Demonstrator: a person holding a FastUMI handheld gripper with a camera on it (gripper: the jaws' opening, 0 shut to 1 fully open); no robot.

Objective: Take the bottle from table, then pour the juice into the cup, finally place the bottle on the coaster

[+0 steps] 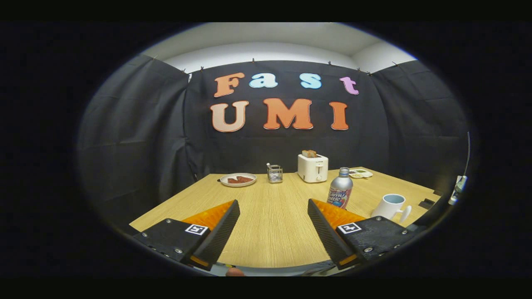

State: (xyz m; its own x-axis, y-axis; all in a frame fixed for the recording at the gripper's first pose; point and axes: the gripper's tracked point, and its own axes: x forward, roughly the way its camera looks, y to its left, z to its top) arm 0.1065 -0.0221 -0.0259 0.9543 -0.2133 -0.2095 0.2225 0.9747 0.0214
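Gripper [273,207] — fingers spread wide, nothing between them, above the wooden table [270,232]. Bottle [341,189] — upright, just beyond the right finger's tip, untouched. Cup [390,206] — right of bottle.

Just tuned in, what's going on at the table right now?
A hand-held gripper hovers over the wooden table, fingers open and holding nothing. The bottle stands upright just beyond the right finger, untouched. The white cup sits to its right. A toaster, a plate and a wire holder stand further back. No pouring has begun.
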